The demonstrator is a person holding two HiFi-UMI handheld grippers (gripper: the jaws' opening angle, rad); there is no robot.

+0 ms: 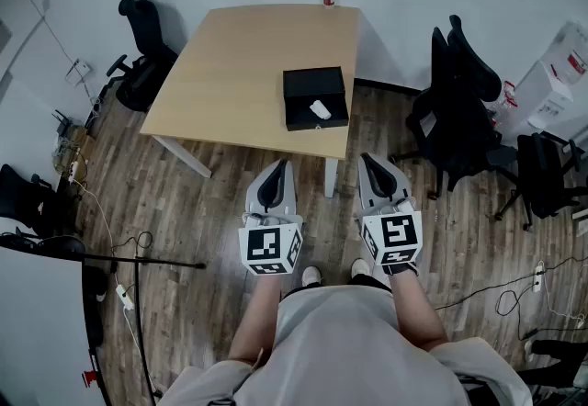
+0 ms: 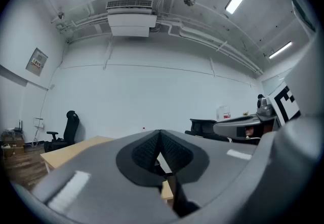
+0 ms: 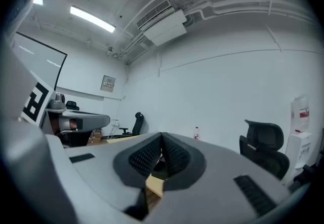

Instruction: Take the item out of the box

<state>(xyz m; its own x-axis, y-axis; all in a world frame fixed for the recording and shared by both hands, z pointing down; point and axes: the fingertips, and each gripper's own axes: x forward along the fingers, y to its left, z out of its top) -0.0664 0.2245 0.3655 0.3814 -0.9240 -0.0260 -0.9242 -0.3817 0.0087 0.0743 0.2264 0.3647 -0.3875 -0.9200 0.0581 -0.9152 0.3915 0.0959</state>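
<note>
My left tongs [image 1: 277,165] and right tongs [image 1: 371,161] are both closed and empty, well short of the desk [image 1: 230,73]. The white item [image 1: 320,109] lies in the open black box [image 1: 303,83] near the desk's front edge. I think that if they arrive closed, they could only shove the box.

Left tool [image 1: 278,165] and right tool [image 1: 368,159]: pale grey moulded shells, lined inside with black ribbed pads [image 2: 172,153]. Each is topped by a cube printed with black-and-white square markers: left cube [image 1: 270,246], right cube [image 1: 392,237]. A light grey shirt [image 1: 349,340] is worn, and white shoes [image 1: 311,276].
</note>
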